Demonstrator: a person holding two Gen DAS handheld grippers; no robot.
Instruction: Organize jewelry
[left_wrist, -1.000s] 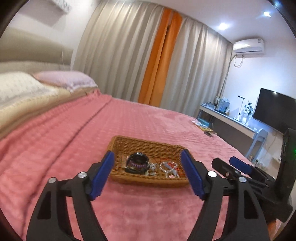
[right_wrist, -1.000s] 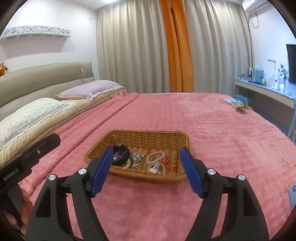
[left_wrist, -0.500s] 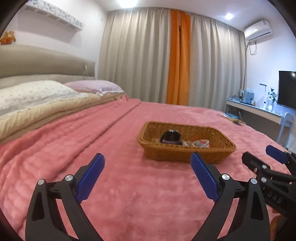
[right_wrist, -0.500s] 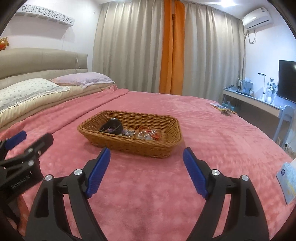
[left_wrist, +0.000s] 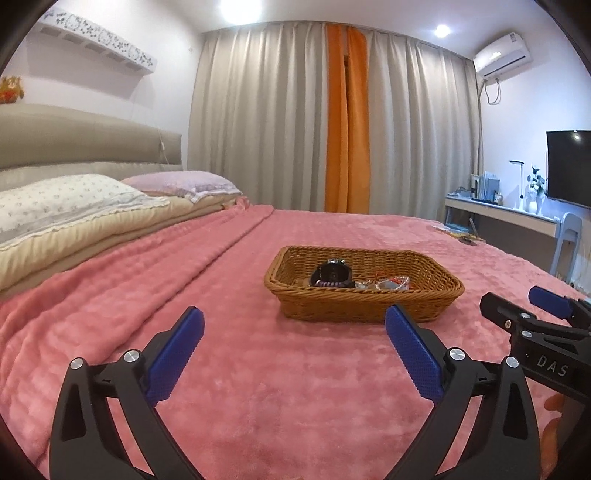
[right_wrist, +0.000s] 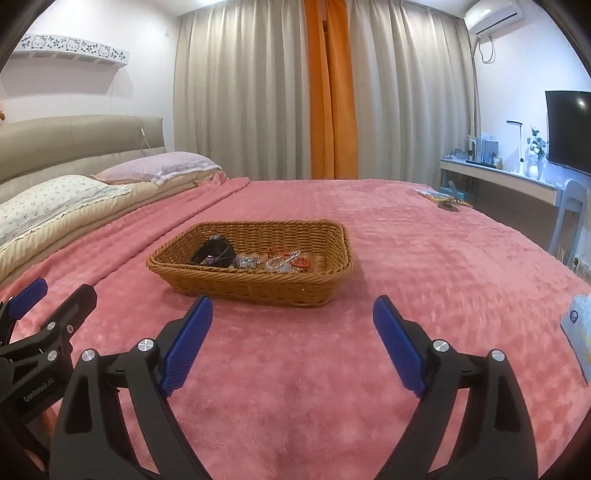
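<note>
Jewelry (right_wrist: 255, 256) lies in a heap on the floor of the wicker basket (right_wrist: 258, 286): a dark round piece (left_wrist: 331, 275) at the left end, silvery and red pieces (right_wrist: 286, 260) to its right. Basket sits mid-bed on the pink blanket (right_wrist: 295, 369). Left gripper (left_wrist: 293, 330): fingers spread wide, nothing between them, held above the blanket short of the basket. Right gripper (right_wrist: 291, 317): same, fingers wide apart, empty, short of the basket's near wall. Pillows (left_wrist: 74, 199) at left by the headboard. Grey and orange curtains (right_wrist: 325, 92) behind
</note>
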